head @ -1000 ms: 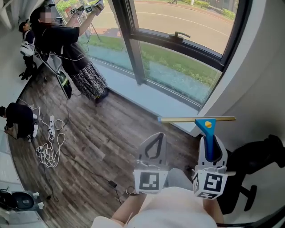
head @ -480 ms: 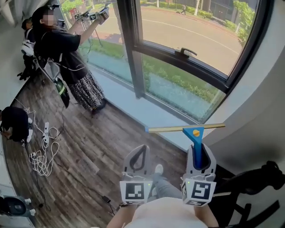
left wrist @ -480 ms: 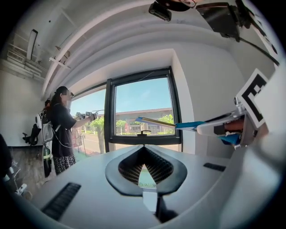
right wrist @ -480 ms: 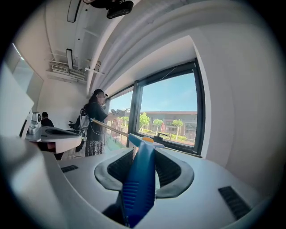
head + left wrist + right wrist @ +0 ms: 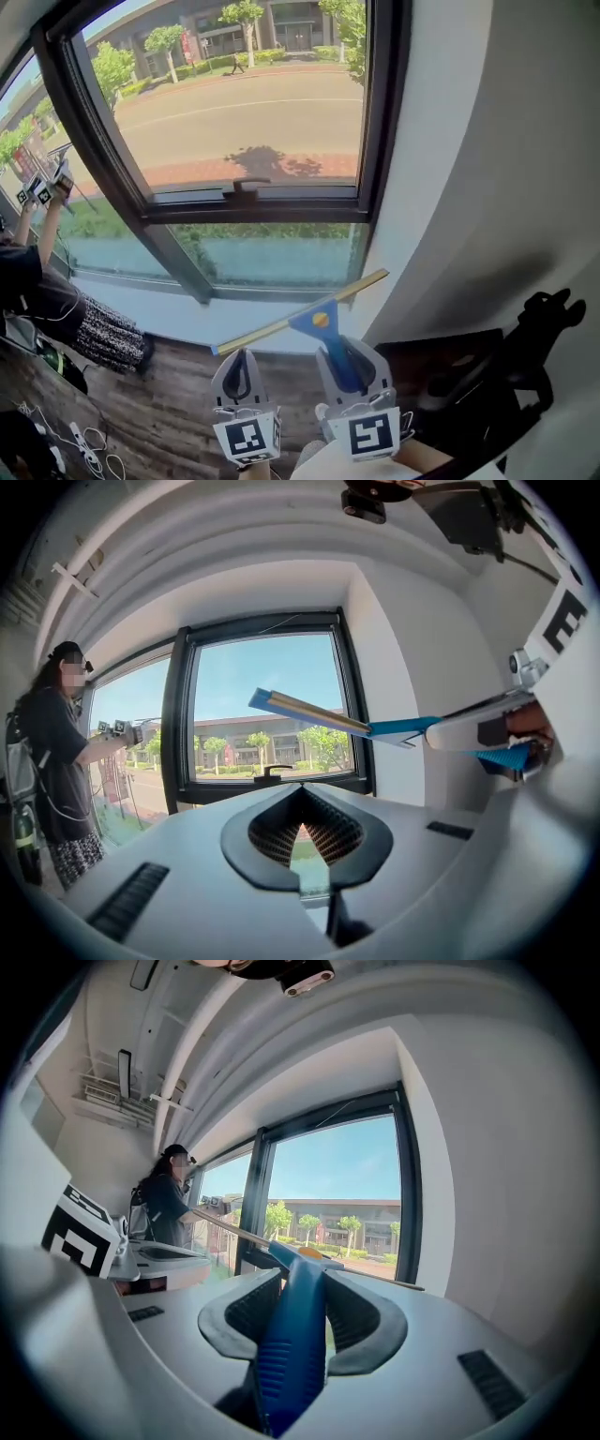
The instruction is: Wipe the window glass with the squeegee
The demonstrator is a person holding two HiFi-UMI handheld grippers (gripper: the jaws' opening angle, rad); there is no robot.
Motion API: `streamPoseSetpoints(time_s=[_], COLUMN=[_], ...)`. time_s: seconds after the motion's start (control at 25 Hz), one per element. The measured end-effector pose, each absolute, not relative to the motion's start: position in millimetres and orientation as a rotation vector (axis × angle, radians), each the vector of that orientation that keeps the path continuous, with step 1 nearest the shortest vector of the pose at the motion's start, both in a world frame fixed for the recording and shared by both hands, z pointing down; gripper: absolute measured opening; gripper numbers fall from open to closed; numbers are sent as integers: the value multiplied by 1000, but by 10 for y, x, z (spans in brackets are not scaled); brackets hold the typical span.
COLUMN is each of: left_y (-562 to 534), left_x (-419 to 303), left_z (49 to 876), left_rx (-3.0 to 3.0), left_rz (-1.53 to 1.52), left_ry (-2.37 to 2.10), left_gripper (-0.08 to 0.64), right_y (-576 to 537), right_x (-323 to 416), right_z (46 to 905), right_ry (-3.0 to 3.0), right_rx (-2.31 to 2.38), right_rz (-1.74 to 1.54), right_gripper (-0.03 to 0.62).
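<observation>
The window (image 5: 253,112) has a dark frame, a large upper pane with a black handle (image 5: 246,187) and a lower pane (image 5: 272,253). My right gripper (image 5: 345,361) is shut on the blue handle of the squeegee (image 5: 323,323). Its long blade slants up to the right in front of the lower pane and the sill; whether it touches the glass I cannot tell. In the right gripper view the blue squeegee handle (image 5: 292,1335) runs out between the jaws of the right gripper (image 5: 300,1307). My left gripper (image 5: 240,361) is beside it, shut and holding nothing. From the left gripper (image 5: 305,855) the squeegee (image 5: 319,714) shows at upper right.
A person (image 5: 37,291) stands at the left with grippers (image 5: 42,187) raised to another pane. A white wall (image 5: 469,169) borders the window on the right. A black chair (image 5: 525,366) is at lower right. Cables (image 5: 84,441) lie on the wooden floor.
The head view has swung up from the floor to the window. Both grippers have come nearer the window, and the squeegee blade now tilts up at its right end.
</observation>
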State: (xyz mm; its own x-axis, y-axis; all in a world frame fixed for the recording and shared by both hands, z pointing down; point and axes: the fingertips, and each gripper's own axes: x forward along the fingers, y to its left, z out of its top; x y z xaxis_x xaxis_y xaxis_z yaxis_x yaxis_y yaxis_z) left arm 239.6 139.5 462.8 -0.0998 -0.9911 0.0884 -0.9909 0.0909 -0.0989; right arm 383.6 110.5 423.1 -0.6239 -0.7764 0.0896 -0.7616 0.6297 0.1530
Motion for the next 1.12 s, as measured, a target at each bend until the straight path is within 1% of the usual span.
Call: streamPoseSetpoints(time_s=[0.2, 0.44, 0.8, 1.12], left_y=[1146, 853, 505, 124], left_x=[2168, 1675, 767, 561], left_z=[4613, 4579, 4405, 4464], left_rx=[-2173, -2269, -2436, -2540], left_rz=[-182, -137, -67, -36], left_ry=[2295, 2190, 2004, 1902], left_gripper=[2, 2, 2, 2], right_y=[824, 556, 381, 93], right_x=[3687, 3325, 2366, 2290], right_z=[4236, 4264, 4049, 4110], right_ry=[-2640, -2548, -2431, -2287], right_rx=[1383, 1564, 1764, 1906], right_rz=[-122, -104, -172, -122], right_gripper=[149, 149, 149, 149])
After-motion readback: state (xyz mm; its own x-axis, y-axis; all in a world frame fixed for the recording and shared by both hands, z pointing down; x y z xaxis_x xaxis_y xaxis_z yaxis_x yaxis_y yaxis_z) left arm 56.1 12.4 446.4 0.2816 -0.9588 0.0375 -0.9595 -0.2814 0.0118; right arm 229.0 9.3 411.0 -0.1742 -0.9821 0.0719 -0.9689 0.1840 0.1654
